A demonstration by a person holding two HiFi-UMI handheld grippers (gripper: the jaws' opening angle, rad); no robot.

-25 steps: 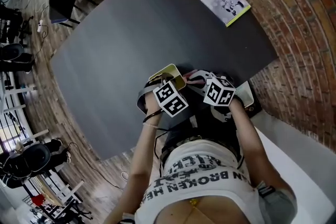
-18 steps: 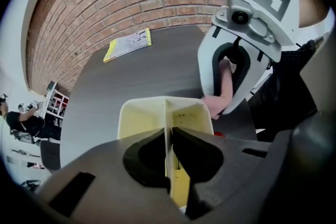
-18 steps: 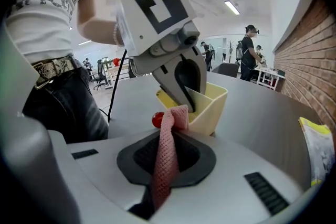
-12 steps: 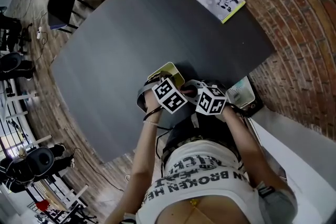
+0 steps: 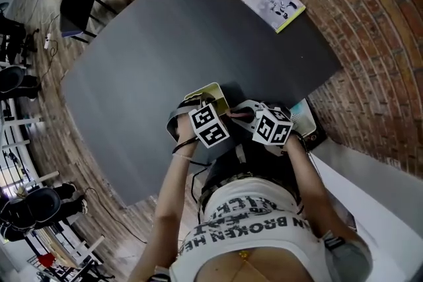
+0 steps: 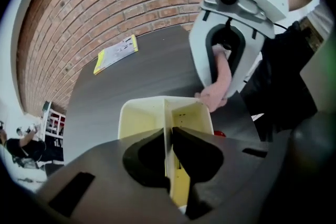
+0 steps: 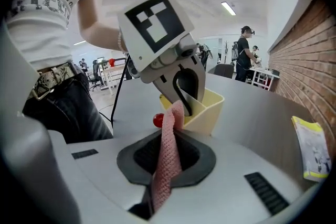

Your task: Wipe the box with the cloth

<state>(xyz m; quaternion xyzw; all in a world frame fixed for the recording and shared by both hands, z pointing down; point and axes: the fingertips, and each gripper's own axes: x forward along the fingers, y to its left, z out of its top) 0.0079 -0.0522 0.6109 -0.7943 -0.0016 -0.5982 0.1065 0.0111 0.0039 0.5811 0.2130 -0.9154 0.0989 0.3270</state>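
A pale yellow open box (image 6: pixel 152 118) (image 7: pixel 202 108) (image 5: pixel 210 94) sits near the front edge of the dark table. My left gripper (image 6: pixel 170 157) (image 5: pixel 198 117) is shut on the box's near wall, which stands between its dark pads. My right gripper (image 7: pixel 168 157) (image 5: pixel 254 117) is shut on a pink cloth (image 7: pixel 169 152), which sticks up between the jaws and touches the box's rim. In the left gripper view the cloth (image 6: pixel 216 89) hangs from the right gripper onto the box's far right corner.
A yellow-edged booklet (image 5: pixel 268 0) (image 6: pixel 115 53) (image 7: pixel 311 147) lies at the table's far side by the brick wall. A small red object (image 7: pixel 158 120) lies beside the box. A white device (image 5: pixel 305 117) sits at the table's right corner. Chairs and people stand beyond the table (image 5: pixel 152 43).
The right gripper with the cloth shifted left toward the box, then slightly back right. The left gripper stayed clamped on the box.
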